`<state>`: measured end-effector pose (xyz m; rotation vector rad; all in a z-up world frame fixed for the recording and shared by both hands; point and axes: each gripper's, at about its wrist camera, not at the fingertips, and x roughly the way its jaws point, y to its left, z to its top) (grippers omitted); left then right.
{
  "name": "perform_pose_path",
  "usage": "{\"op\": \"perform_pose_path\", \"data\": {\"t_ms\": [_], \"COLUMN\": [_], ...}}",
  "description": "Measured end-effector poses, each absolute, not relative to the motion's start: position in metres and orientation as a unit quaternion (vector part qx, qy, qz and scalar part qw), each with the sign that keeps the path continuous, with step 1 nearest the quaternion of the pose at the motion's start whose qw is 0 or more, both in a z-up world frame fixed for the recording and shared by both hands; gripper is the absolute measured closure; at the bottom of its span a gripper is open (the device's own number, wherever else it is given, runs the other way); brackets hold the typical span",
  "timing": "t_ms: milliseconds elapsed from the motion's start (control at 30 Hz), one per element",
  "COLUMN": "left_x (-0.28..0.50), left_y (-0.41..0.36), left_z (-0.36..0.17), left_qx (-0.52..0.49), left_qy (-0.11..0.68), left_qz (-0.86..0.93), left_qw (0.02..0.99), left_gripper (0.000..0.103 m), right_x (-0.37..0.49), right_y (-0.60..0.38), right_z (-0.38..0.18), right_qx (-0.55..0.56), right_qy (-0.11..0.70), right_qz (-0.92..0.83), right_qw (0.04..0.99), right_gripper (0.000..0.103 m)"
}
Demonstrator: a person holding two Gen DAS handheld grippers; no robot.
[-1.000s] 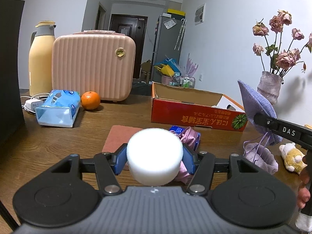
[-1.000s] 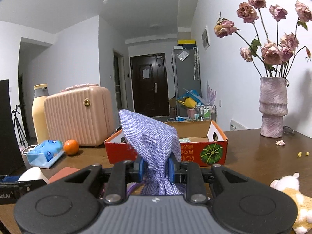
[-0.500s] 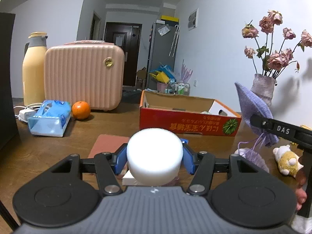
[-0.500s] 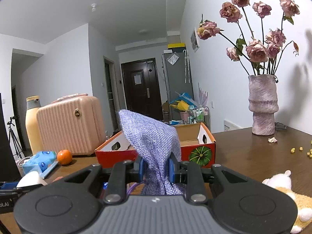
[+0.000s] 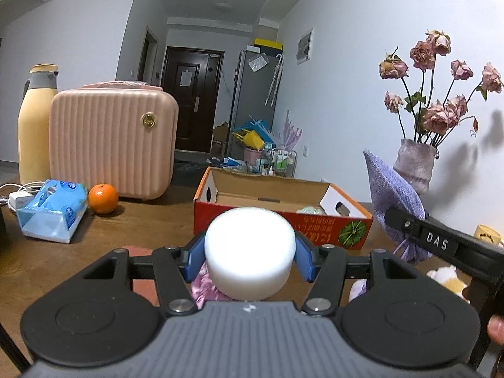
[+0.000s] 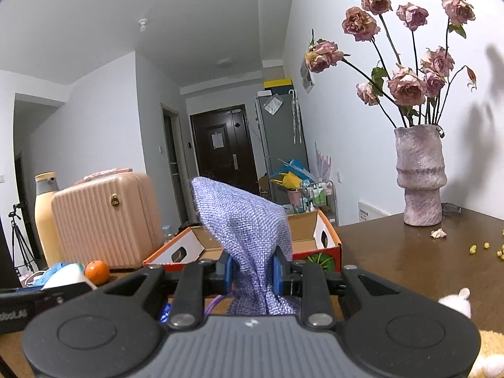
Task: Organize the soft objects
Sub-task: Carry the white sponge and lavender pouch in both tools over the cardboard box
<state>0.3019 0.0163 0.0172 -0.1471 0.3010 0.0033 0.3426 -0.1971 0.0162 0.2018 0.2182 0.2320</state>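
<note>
Above the wooden table (image 5: 151, 220), the left gripper (image 5: 249, 260) clamps a white foam cylinder (image 5: 250, 252) in front of the red cardboard box (image 5: 283, 217). The right gripper (image 6: 251, 272) pinches a purple woven pouch (image 6: 249, 233), lifted near the box.

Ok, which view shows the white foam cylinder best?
The left wrist view: the white foam cylinder sits centred and whole in the left gripper. The right wrist view catches only a sliver at its left edge.
</note>
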Motion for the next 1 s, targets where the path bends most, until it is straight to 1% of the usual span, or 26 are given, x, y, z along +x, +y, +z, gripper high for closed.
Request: {"op": "perform_pose_path", "data": {"t_ms": [533, 1000], "left_x": [0.351, 0.4], "left_y": [-0.009, -0.033], "left_z": [0.027, 0.027], "left_qx": [-0.08, -0.088], "left_qy": [0.135, 0.137], "left_qz": [0.019, 0.02], "left_qw": [0.987, 0.986], "left_gripper": [0.044, 0.044], "right_x": [0.381, 0.428], "right_y": [-0.204, -0.21], "right_z": [0.02, 0.026], "right_qx": [0.111, 0.093], "right_qy": [0.099, 0.1], "right_qz": [0.117, 0.129], "right_qw": [0.982, 0.982], "right_gripper": [0.08, 0.08]}}
